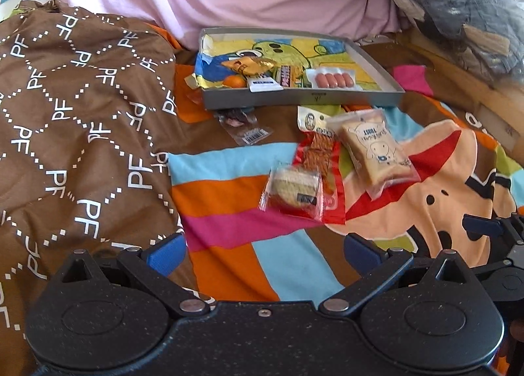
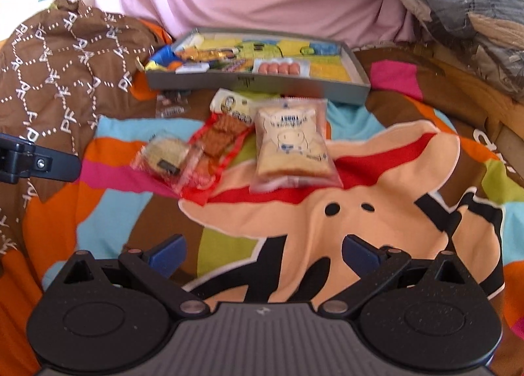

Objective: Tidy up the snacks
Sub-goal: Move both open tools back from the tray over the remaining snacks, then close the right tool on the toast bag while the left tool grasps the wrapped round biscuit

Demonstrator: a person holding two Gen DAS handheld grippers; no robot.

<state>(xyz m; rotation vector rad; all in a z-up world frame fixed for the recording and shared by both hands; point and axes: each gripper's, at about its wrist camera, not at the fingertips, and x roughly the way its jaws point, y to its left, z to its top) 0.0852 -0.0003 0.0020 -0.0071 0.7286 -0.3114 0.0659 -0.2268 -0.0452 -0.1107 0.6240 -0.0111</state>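
Both my claws hang spread and empty above the patterned bedsheet: left claw, right claw. Loose on the sheet, just in front of the grey tray: toast packet, red snack packet partly under a round biscuit packet, small clear packet. In the tray: sausage pack and several wrapped snacks (labels unreadable).

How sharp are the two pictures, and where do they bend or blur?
Left wrist view: mostly sharp, though the clear-wrapped round biscuit is smeared. Right wrist view: softer overall, with the pale toast packet and the grey shallow tray blurred. Both views: fisheye bending curves the edges.
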